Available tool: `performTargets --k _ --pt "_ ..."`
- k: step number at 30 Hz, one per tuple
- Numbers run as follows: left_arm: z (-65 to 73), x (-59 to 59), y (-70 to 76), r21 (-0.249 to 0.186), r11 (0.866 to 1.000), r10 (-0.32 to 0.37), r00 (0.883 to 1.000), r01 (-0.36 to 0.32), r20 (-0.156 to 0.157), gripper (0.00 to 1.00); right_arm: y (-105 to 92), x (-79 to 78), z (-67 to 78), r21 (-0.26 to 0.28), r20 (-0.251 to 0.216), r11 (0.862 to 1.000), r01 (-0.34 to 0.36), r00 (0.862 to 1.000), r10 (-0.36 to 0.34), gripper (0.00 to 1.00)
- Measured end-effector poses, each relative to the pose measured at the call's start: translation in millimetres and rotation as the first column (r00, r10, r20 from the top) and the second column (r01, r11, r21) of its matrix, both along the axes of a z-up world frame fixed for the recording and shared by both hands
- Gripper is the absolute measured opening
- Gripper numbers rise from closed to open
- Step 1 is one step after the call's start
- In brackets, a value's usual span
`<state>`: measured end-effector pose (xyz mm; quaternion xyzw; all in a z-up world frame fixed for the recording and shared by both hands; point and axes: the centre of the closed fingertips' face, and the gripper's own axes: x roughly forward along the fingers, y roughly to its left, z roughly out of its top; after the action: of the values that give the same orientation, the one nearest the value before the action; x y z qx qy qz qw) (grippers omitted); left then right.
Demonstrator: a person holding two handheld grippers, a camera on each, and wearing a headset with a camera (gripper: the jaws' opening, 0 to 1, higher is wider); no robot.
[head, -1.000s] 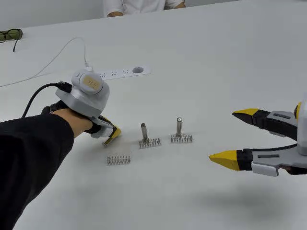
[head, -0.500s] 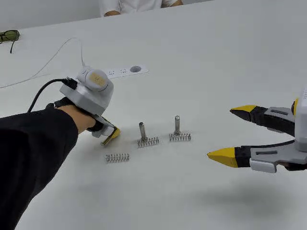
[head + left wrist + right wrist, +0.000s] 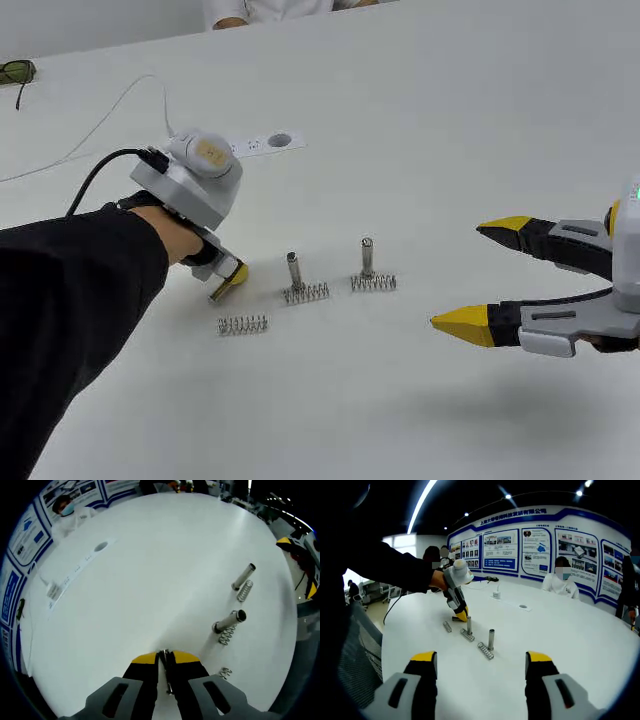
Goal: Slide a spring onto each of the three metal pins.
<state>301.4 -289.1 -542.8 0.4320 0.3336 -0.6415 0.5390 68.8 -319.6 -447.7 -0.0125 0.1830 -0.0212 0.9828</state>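
At left in the head view, over the white table (image 3: 420, 120): the left gripper (image 3: 228, 280), at the end of a black sleeve (image 3: 70, 300). Tilts down toward the tabletop, yellow tips pressed together on a thin metal piece, apparently the third pin (image 3: 214, 293). Seen from the left gripper view as a dark sliver between the closed tips. Behind the gripper, a white power strip (image 3: 255, 145), cable trailing away to the left.

Just right of those tips, flat on the table and alone: a loose spring (image 3: 243, 324).

Next along, upright and apart from each other: the left pin (image 3: 293, 268) and the right pin (image 3: 367, 254), shafts bare. At the foot of the left pin, on its side, a second spring (image 3: 306, 293); at the foot of the right pin, likewise, a third spring (image 3: 373, 283).

At right, well apart from the pins: the right gripper (image 3: 470, 277). Hovers above the table, yellow-tipped jaws spread wide, nothing between them. From the right gripper view, both standing pins framed between the open jaws, the left gripper beyond them.
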Motion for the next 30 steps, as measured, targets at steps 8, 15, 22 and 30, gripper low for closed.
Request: performTargets --k 8,15,22,30 --pt "-0.3 1.9 -0.3 0.007 1.0 0.029 1.0 -0.029 -0.007 0.09 -0.8 -0.5 -0.9 0.002 -0.002 1.0 0.001 1.0 -0.001 0.73" --pt "-0.6 0.5 0.3 0.009 0.999 0.035 0.999 -0.035 0.018 0.08 0.3 0.4 -2.5 0.004 -0.006 1.0 -0.005 1.0 0.005 0.73" --pt "0.7 2.5 1.2 -0.031 0.995 0.098 0.995 -0.098 -0.024 0.06 0.2 1.0 1.4 -0.002 0.003 1.0 -0.001 1.0 0.001 0.72" --pt "27.3 2.0 3.7 -0.112 0.986 0.118 0.991 -0.124 -0.057 0.06 5.3 3.2 -0.9 -0.004 -0.011 1.0 -0.012 1.0 0.012 0.72"
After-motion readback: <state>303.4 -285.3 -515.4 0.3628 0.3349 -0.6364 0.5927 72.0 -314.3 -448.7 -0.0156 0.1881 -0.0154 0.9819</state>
